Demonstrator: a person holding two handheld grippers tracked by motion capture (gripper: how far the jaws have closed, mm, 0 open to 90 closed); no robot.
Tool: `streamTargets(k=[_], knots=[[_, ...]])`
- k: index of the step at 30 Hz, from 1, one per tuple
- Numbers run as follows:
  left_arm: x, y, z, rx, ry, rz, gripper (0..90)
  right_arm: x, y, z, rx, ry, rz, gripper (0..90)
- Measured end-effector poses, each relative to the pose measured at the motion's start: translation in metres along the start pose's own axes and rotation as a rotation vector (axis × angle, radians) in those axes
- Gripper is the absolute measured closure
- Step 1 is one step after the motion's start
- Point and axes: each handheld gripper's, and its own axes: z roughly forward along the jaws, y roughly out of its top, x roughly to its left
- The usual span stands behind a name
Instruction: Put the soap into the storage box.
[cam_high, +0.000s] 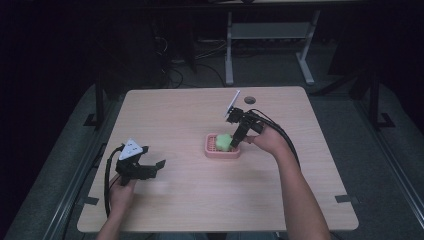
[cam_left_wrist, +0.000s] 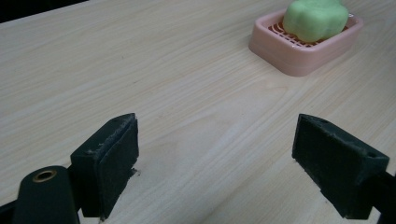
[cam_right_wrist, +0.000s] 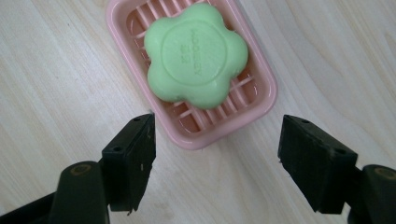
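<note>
The green soap (cam_right_wrist: 195, 55) is the thing the work here concerns, but I describe from the biggest thing down. The worktop (cam_high: 200, 200) is a light wooden board with rounded corners; it has a small round hole (cam_high: 250, 100) near the far edge. Around it the room is dark, and a white frame of another table (cam_high: 267, 35) stands on the floor behind.

On the worktop, a little right of the middle, there is a pink soap dish (cam_right_wrist: 261, 100) with a ribbed bottom. The green soap lies inside this dish. It has the shape of a flower with rounded petals, and a round stamped mark with letters is on its top face; the letters are too small for me to read with certainty.

The right gripper (cam_right_wrist: 217, 154) is held just above the near end of the dish, pointing down on it. Its two black fingers (cam_right_wrist: 133, 158) are spread wide apart and hold nothing; the end of the dish lies between them in the right gripper view, and they touch neither the soap nor the dish.

The left gripper (cam_high: 150, 167) is well apart from the dish, near the left side of the worktop. Its fingers (cam_left_wrist: 109, 163) are also wide open and empty, low over the bare wood.
</note>
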Motion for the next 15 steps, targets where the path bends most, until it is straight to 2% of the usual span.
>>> streamTargets(k=[15], knots=[[0.0, 0.0, 0.0, 0.003, 0.0, 0.008, 14.4, -0.003, -0.014, -0.005, -0.002, -0.008, 0.014, 27.1]])
